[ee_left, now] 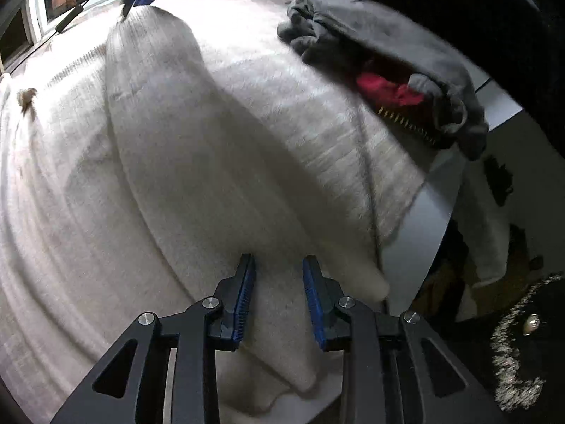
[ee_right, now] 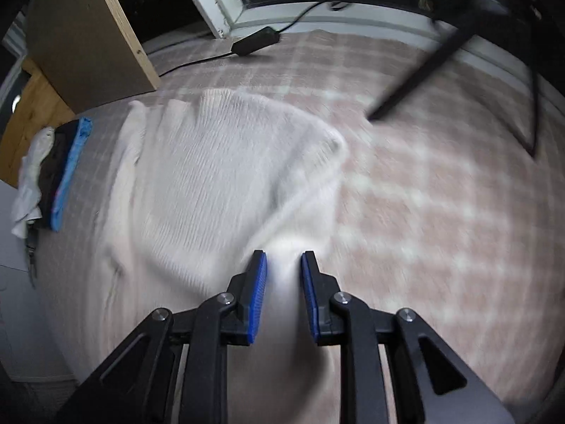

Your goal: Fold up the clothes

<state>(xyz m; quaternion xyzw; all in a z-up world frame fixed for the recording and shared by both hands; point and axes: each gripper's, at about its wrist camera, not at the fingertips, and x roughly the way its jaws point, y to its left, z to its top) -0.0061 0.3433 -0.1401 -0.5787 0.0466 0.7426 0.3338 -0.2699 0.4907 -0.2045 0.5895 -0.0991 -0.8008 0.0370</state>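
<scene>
Right hand-held gripper [ee_right: 282,265] is gripping a bunched sweater [ee_right: 219,176] fold between narrowly parted jaws; left hand-held gripper [ee_left: 279,272] is standing slightly open, sweater beneath, unpinched. Advice: carry the fold across evenly, keeping edges aligned.

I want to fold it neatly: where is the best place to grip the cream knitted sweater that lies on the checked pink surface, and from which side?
I would grip the cream knitted sweater at its free ribbed corner, coming from the bare checked pink surface beside it. That edge lies loose and slightly raised there, so one finger could probably slide under it.
</scene>
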